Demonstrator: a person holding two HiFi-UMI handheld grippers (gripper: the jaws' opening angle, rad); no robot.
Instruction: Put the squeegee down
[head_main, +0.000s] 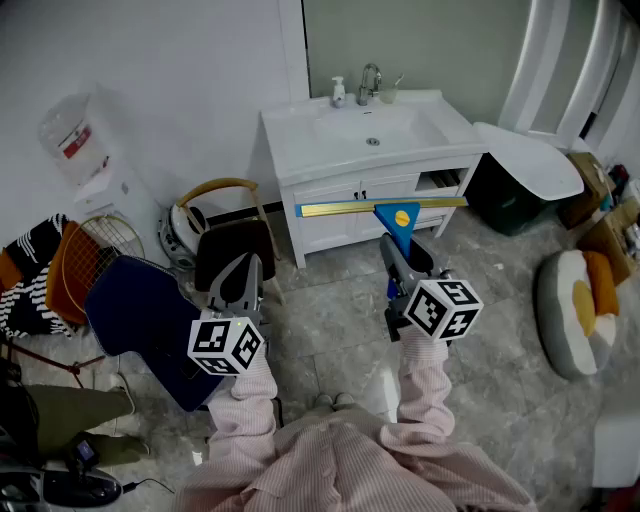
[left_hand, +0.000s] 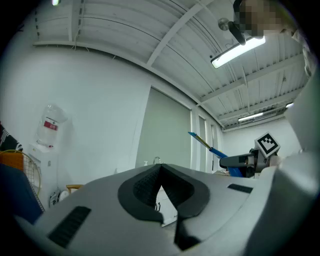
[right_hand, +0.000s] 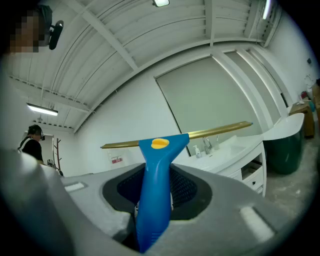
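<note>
The squeegee (head_main: 398, 214) has a blue handle with a yellow dot and a long brass blade bar held level. My right gripper (head_main: 403, 254) is shut on its handle, and the squeegee stands upright in front of the white sink cabinet (head_main: 340, 160). In the right gripper view the blue handle (right_hand: 157, 185) rises from between the jaws, with the brass bar (right_hand: 210, 132) across the top. My left gripper (head_main: 236, 280) is held low at the left, shut with nothing in it; its jaws meet at a point in the left gripper view (left_hand: 161, 186).
A white sink cabinet with a faucet (head_main: 369, 83) and soap bottle stands ahead. A chair (head_main: 232, 245) and dark blue cloth (head_main: 140, 315) are at the left, a water dispenser (head_main: 95, 165) beyond. A dark bin (head_main: 505, 195) and cushion (head_main: 577, 310) lie at the right.
</note>
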